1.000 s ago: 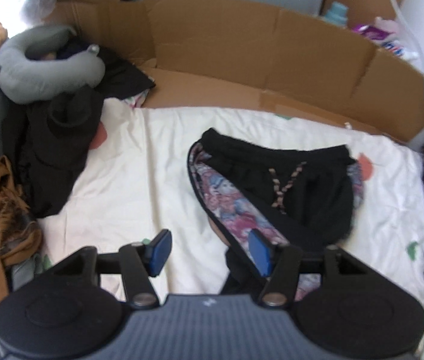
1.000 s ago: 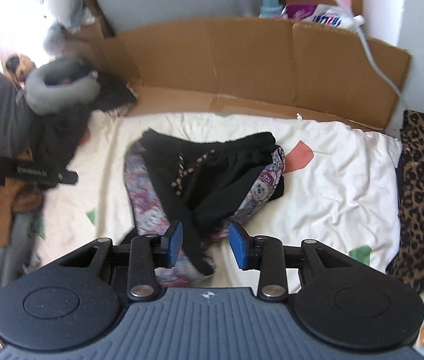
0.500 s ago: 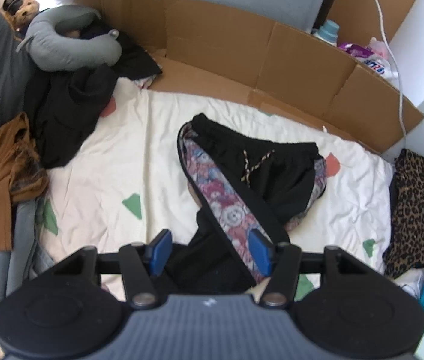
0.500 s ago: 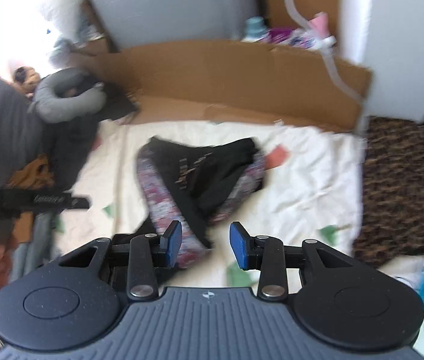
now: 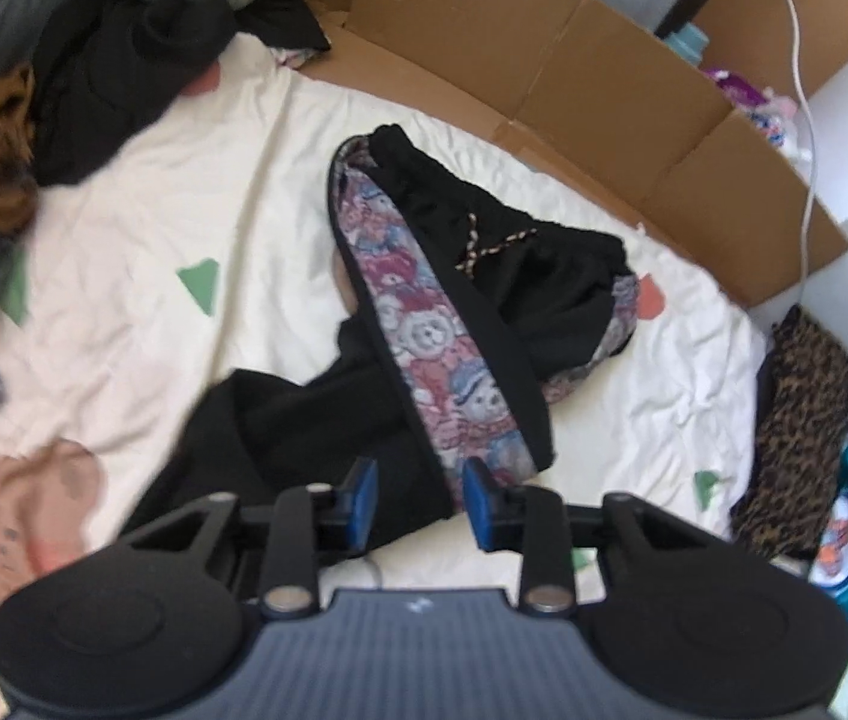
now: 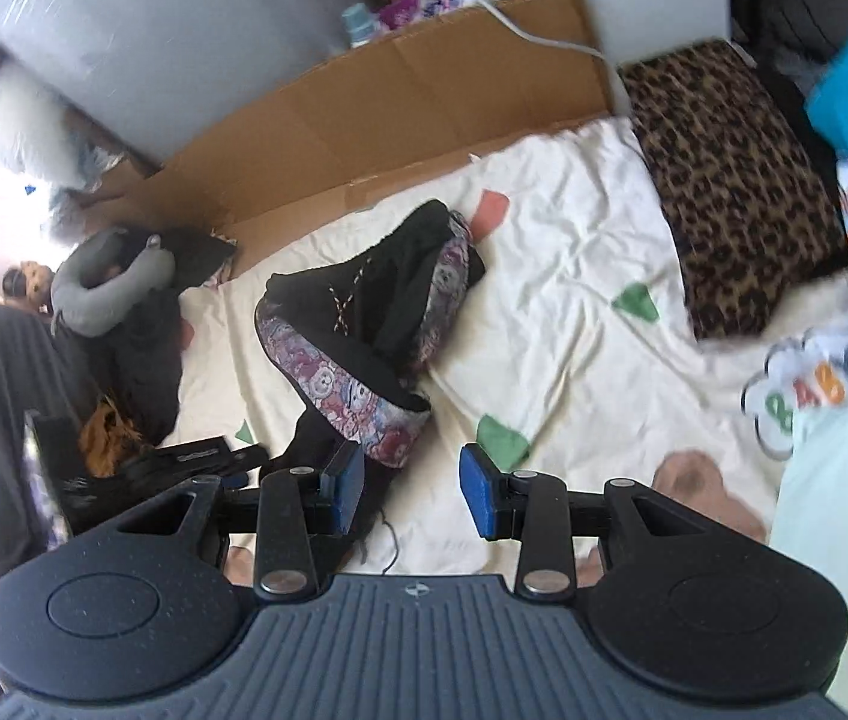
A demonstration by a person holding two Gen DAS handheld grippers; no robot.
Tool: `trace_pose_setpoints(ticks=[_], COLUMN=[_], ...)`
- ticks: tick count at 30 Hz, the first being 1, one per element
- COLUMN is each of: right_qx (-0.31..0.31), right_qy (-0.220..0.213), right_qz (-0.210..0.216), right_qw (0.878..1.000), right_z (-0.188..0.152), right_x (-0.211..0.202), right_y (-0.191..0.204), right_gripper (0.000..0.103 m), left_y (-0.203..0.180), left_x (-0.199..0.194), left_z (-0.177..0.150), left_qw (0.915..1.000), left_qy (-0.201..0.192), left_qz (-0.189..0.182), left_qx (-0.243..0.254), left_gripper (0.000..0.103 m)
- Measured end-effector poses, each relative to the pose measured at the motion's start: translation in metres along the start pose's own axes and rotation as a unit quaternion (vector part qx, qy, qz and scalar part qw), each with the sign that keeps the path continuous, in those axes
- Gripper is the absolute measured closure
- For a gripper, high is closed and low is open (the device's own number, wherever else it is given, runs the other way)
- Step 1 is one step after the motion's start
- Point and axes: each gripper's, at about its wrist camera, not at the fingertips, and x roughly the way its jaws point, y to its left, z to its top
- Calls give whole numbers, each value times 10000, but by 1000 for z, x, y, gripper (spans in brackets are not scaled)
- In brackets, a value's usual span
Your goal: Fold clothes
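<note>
Two fisheye wrist views, each looking steeply down past its own gripper fingers onto a cream bedsheet (image 5: pixel 141 252). Both share the black shorts (image 5: pixel 520 276) (image 6: pixel 363 306) mid-scene and the cardboard wall (image 5: pixel 574 54) (image 6: pixel 424 96) at the far edge.

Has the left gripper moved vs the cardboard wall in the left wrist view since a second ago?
Yes. The left gripper pulled back toward the near hem of the black bear-print shorts; the brown cardboard wall now sits farther off, and its fingers are closing.

Left gripper (image 5: pixel 417 501) closing over black garment (image 5: pixel 315 420).
</note>
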Motion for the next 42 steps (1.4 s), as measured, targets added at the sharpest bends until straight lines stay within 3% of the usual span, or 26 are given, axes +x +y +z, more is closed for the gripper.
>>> trace_pose_setpoints(ticks=[4, 9, 11, 15, 19, 24, 25, 26, 28, 29, 36, 42], right_qx=[653, 448, 782, 1302, 1302, 1530, 1580, 1576, 1565, 1566, 1503, 1492], right_qy=[-200, -356, -285, -248, -395, -232, -174, -131, -46, -31, -13, -66], right_qz=[-286, -446, -392, -311, -301, -465, -490, -484, -471, -468, -445, -384], right_qw=[9973, 9974, 9958, 9907, 9902, 9869, 9861, 9862, 9865, 9865, 9876, 9880], right_z=[-17, -19, -15, -4, 6, 3, 2, 1, -1, -1, -1, 0], right_x=[-5, -3, 0, 0, -3, 3, 6, 7, 11, 12, 13, 10], right_y=[-10, -2, -5, -8, -8, -20, -22, -22, -21, -19, -11, -5], right_gripper=[60, 60, 60, 60, 57, 56, 56, 56, 56, 56, 56, 56], left_y=[1, 1, -2, -5, -3, -3, -2, 0, 3, 4, 5, 7], left_x=[32, 72, 84, 100, 110, 125, 128, 129, 131, 131, 104, 63], left_z=[-14, -27, -33, -43, -47, -46, -46, -45, -41, -39, -14, 26], left_qw=[10000, 9993, 9989, 9983, 9955, 9954, 9951, 9949, 9947, 9949, 9969, 9977], left_qy=[67, 89, 65, -161, -388, -360, -357, -346, -302, -261, -208, -179], left_qz=[21, -213, -272, -223, -305, -343, -361, -395, -495, -539, -710, -577], left_qx=[-28, -295, -363, -511, -804, -819, -849, -861, -844, -813, -250, 302], left_gripper=[64, 64, 64, 64, 64, 64, 67, 79, 95, 98, 101, 101])
